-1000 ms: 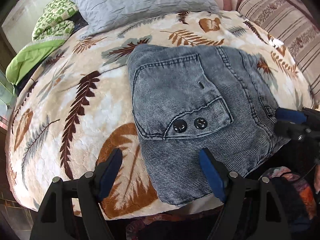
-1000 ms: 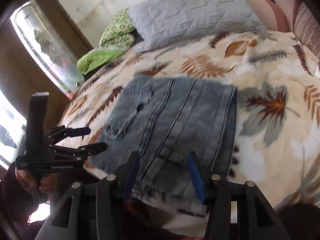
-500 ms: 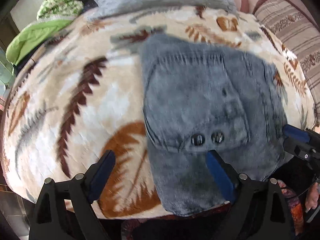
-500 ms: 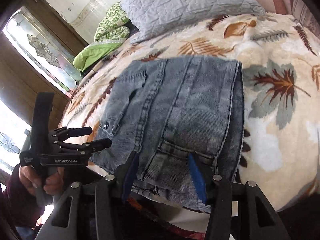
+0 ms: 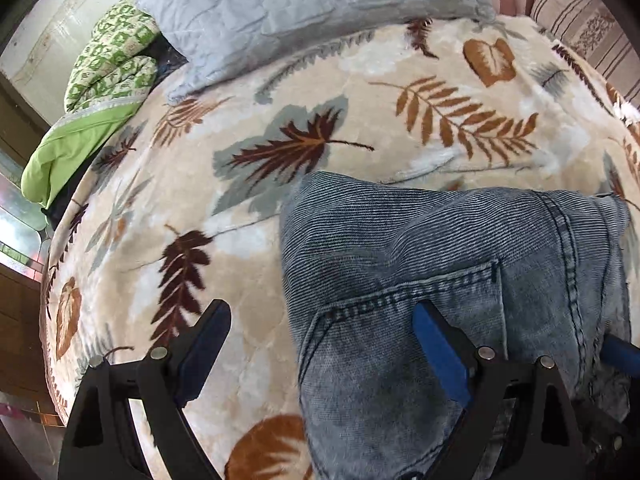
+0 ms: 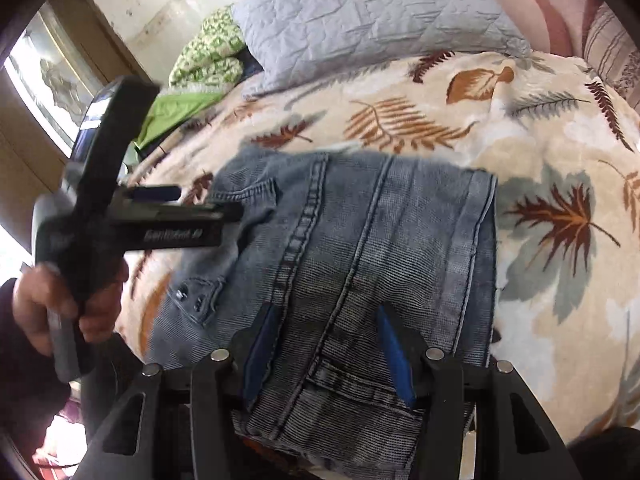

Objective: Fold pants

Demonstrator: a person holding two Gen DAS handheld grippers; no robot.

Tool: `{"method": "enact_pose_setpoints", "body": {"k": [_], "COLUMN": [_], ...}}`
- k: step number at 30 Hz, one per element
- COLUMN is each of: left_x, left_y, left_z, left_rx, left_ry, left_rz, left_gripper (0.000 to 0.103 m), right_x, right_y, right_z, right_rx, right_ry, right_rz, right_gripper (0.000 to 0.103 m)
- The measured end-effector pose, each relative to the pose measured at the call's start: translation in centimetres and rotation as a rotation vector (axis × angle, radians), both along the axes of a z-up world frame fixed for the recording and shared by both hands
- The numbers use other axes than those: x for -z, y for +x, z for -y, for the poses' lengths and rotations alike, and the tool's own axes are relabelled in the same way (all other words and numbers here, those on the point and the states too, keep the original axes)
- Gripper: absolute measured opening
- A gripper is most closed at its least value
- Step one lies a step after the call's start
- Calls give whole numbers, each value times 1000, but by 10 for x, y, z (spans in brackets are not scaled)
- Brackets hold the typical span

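Nearest the right camera, under the right gripper (image 6: 326,346): jaws parted about halfway, straddling the near hem of the jeans (image 6: 360,248), pads not pressing cloth. Farther left, left gripper (image 5: 320,350): jaws spread wide, nothing clasped, 1 finger over the blanket (image 5: 248,240), the other over the pocket seam, held by a hand (image 6: 60,300). Beyond: jeans folded into a flat rectangle on the bed's near half, buttoned pocket (image 6: 196,300) toward the left edge. Farthest: grey pillow (image 5: 304,12), green bedding (image 5: 100,92). Likely best: lower both sets of fingers onto the near edge, pinch every layer, lift evenly, carry forward, align with the far fold.
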State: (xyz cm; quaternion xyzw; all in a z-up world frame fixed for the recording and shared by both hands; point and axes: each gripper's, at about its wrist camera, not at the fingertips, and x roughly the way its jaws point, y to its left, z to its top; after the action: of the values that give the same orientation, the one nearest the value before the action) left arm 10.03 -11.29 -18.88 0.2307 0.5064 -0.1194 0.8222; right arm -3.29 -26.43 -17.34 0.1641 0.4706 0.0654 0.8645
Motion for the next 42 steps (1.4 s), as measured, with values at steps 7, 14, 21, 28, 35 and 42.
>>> {"method": "enact_pose_setpoints", "body": {"k": [7, 14, 21, 28, 35, 42], "left_x": [5, 8, 6, -25, -46, -18], "left_y": [13, 17, 13, -3, -32, -67], "left_z": [5, 6, 3, -17, -42, -39], "left_rx": [20, 27, 12, -4, 4, 50], "left_ry": [12, 6, 1, -67, -128, -72], "left_rz": [11, 20, 33, 38, 11, -70], "left_gripper": [101, 103, 103, 103, 103, 103], "right_x": [8, 9, 9, -3, -21, -21], "right_y": [4, 7, 6, -5, -15, -12], "right_z": [13, 7, 4, 8, 24, 13], "right_rx": [7, -6, -4, 15, 114, 97], "right_ry": [75, 57, 38, 23, -157, -241], "right_rz": [17, 32, 40, 42, 39, -2], "right_gripper": [56, 57, 57, 57, 57, 57]}}
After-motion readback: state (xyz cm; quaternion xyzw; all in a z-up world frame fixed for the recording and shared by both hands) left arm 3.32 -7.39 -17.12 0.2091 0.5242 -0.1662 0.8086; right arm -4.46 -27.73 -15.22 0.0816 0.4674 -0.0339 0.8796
